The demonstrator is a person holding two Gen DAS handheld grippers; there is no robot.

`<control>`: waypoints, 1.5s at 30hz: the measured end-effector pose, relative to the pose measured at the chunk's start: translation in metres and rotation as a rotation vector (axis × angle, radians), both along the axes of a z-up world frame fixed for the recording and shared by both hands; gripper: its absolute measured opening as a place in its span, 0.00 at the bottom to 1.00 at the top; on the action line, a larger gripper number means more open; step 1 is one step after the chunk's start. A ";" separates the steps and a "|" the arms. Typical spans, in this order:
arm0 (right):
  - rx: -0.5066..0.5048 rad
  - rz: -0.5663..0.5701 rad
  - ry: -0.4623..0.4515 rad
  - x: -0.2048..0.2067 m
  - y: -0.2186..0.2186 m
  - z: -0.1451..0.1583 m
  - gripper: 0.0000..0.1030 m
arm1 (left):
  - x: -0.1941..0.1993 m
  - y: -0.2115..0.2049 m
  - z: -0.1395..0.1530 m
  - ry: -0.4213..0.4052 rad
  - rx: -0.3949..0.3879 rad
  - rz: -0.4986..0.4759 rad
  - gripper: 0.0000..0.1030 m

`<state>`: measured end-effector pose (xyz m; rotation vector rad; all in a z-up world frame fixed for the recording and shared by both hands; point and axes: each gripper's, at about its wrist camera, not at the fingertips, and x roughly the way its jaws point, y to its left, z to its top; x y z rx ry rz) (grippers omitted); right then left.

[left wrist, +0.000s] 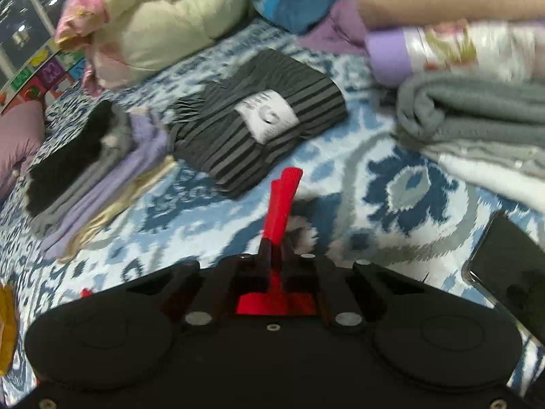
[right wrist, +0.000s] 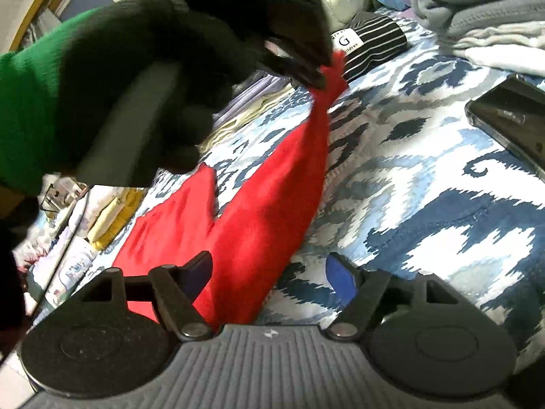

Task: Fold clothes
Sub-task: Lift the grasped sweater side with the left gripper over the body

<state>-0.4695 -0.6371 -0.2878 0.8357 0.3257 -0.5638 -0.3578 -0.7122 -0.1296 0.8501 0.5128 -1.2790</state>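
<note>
A red cloth [right wrist: 245,231] lies on the blue-and-white patterned bedspread [right wrist: 425,187], with one corner drawn up into a taut strip. My left gripper [right wrist: 322,75], held by a black-gloved hand with a green sleeve [right wrist: 30,109], is shut on that raised corner. In the left wrist view the pinched red cloth [left wrist: 286,197] sticks out past the closed jaws of the left gripper [left wrist: 277,238]. My right gripper [right wrist: 272,272] is open, blue pads [right wrist: 340,276] wide apart. The cloth's low end lies between them, and neither pad presses on it.
A folded striped garment [left wrist: 259,126] with a white label lies ahead, beside a stack of folded clothes [left wrist: 92,177]. A grey fleece pile [left wrist: 477,109] and a dark phone [left wrist: 511,266] sit to the right. A cream puffy jacket [left wrist: 163,17] lies at the back.
</note>
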 end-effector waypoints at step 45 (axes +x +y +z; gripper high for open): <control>-0.508 0.414 0.226 0.068 0.113 0.015 0.36 | 0.221 0.317 0.070 0.168 -0.380 0.360 0.04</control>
